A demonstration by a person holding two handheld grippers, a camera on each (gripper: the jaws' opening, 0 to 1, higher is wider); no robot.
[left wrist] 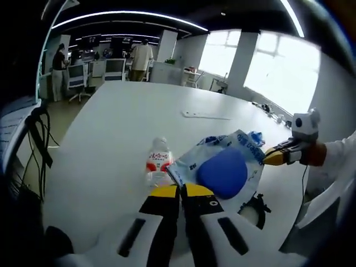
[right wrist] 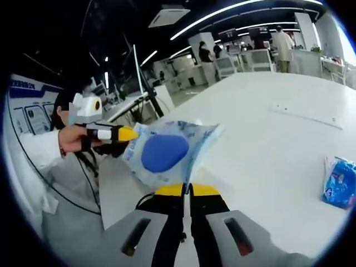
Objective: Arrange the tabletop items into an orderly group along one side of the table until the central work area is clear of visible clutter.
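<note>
A clear plastic bag [left wrist: 222,161] with blue print holds a rounded blue item [left wrist: 223,172] and hangs above the white table [left wrist: 122,128]. My left gripper [left wrist: 179,192] is shut on the bag's near corner. My right gripper [left wrist: 273,157] comes in from the right, its yellow tips at the bag's far edge. In the right gripper view the same bag [right wrist: 167,150] sits just above my right gripper [right wrist: 187,191], which is shut on its lower edge. The left gripper [right wrist: 129,134] pinches the bag's left side. A small bottle [left wrist: 158,161] with a red label stands on the table beside the bag.
A blue printed packet [right wrist: 339,183] lies on the table at the right. A flat white strip [right wrist: 303,115] lies farther out. A black looped object [left wrist: 256,208] rests near the table edge. Desks, monitors and standing people are at the back of the room.
</note>
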